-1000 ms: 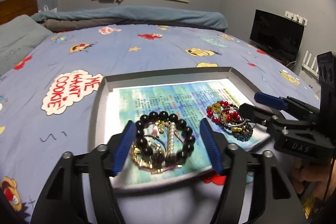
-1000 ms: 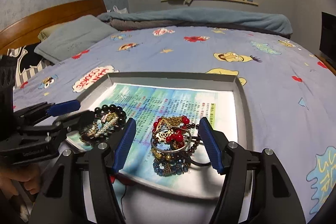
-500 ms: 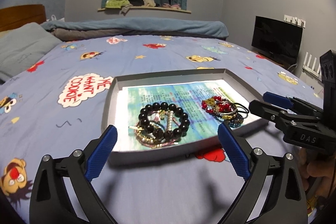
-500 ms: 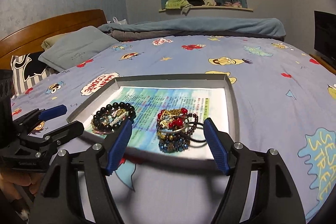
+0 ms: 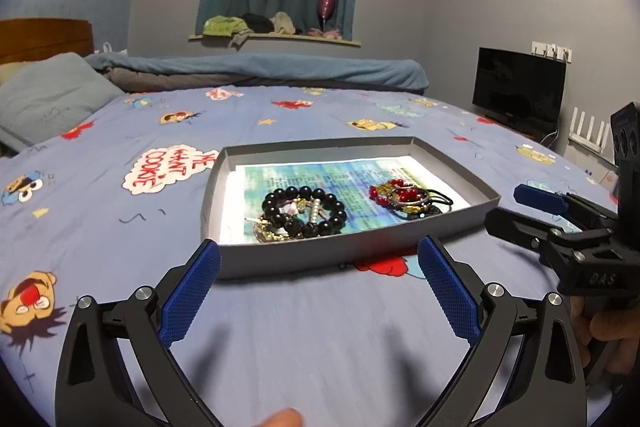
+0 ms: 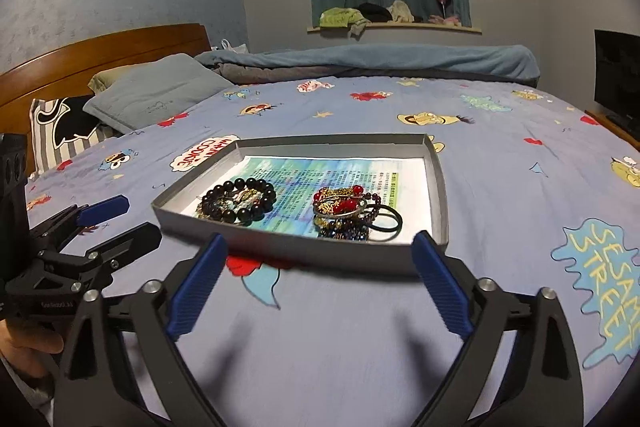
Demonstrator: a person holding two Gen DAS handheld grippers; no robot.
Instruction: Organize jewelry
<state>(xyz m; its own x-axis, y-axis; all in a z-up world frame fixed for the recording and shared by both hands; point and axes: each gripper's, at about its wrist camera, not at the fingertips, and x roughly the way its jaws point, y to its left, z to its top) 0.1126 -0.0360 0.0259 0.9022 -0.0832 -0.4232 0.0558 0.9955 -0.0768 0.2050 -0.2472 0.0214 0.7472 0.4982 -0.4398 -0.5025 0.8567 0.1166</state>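
Note:
A shallow grey tray (image 5: 288, 259) (image 6: 438, 187) lined with printed paper lies on the bed. In it sit two heaps of jewelry: a black bead bracelet (image 5: 304, 213) (image 6: 238, 201) with gold and pearl pieces on the left, and red beads with gold chains and black hair ties (image 5: 408, 197) (image 6: 348, 213) on the right. My left gripper (image 5: 318, 291) (image 6: 116, 223) is open and empty, in front of the tray. My right gripper (image 6: 320, 287) (image 5: 520, 209) is open and empty, also short of the tray's near wall.
The tray lies on a blue cartoon-print bedsheet (image 5: 120, 227). A grey pillow (image 6: 156, 91) and wooden headboard (image 6: 100, 51) are at the left, a folded blue duvet (image 5: 260, 67) at the back, and a TV (image 5: 518, 87) at the right.
Both grippers have pulled back from over the tray and opened wider. The two jewelry heaps stay in the tray, no longer between the fingers.

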